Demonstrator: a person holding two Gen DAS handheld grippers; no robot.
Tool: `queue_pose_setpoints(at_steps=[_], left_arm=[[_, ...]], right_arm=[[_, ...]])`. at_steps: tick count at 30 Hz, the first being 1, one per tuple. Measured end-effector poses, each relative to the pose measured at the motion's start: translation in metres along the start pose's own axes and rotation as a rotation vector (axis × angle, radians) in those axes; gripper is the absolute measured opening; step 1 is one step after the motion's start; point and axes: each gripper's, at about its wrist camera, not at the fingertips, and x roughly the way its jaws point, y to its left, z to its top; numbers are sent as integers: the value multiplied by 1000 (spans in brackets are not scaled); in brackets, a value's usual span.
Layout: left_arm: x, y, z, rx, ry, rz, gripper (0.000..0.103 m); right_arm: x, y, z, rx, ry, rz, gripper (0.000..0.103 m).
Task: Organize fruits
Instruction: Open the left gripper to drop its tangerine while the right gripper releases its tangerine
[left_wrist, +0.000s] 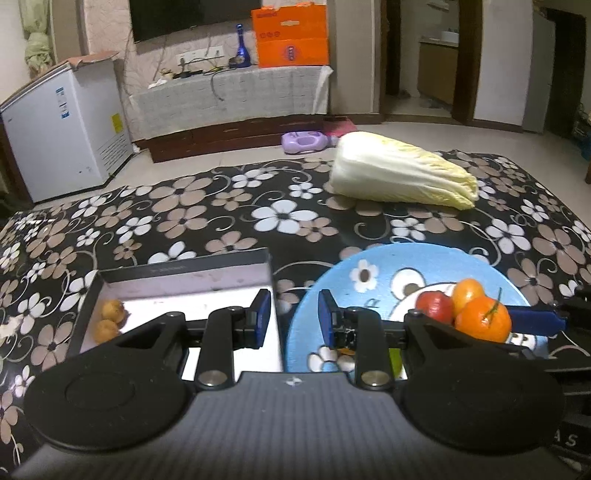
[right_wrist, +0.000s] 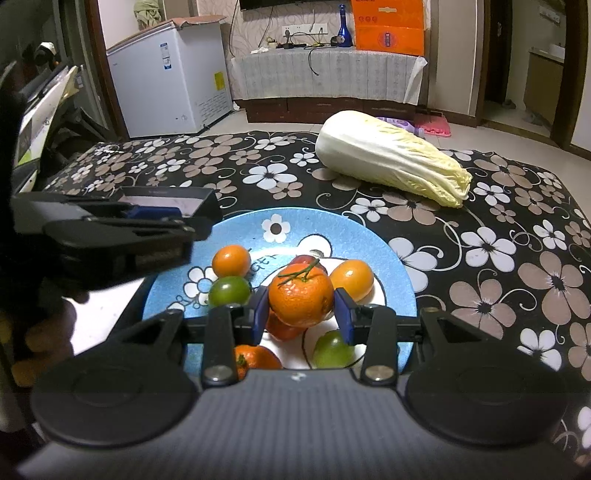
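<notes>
Mandarin (right_wrist: 301, 297) at lower centre sits between right gripper (right_wrist: 301, 314) jaws, closed around it; left gripper (left_wrist: 293, 319) jaws open, empty.

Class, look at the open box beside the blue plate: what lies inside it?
Inside the open box two small brownish round fruits sit near its left wall on a pale floor. The left gripper, open, covers the box's near part, so anything there is hidden.

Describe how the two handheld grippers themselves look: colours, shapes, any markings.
Both the left gripper and the right gripper are matte black, with blue-padded fingers, two round discs, silver pivot screws, a ribbed grey body and a small cross-shaped logo. No cables or sleeves show.
</notes>
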Motion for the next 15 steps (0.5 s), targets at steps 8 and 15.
queue_pose_setpoints(at_steps=[8,15], left_arm=[[3,2,-6,10,27,18,32],[6,-10,-25,34,91,6,33]], right_arm=[[7,7,1,-10,14,9,42],[7,11,3,-12,14,15,42]])
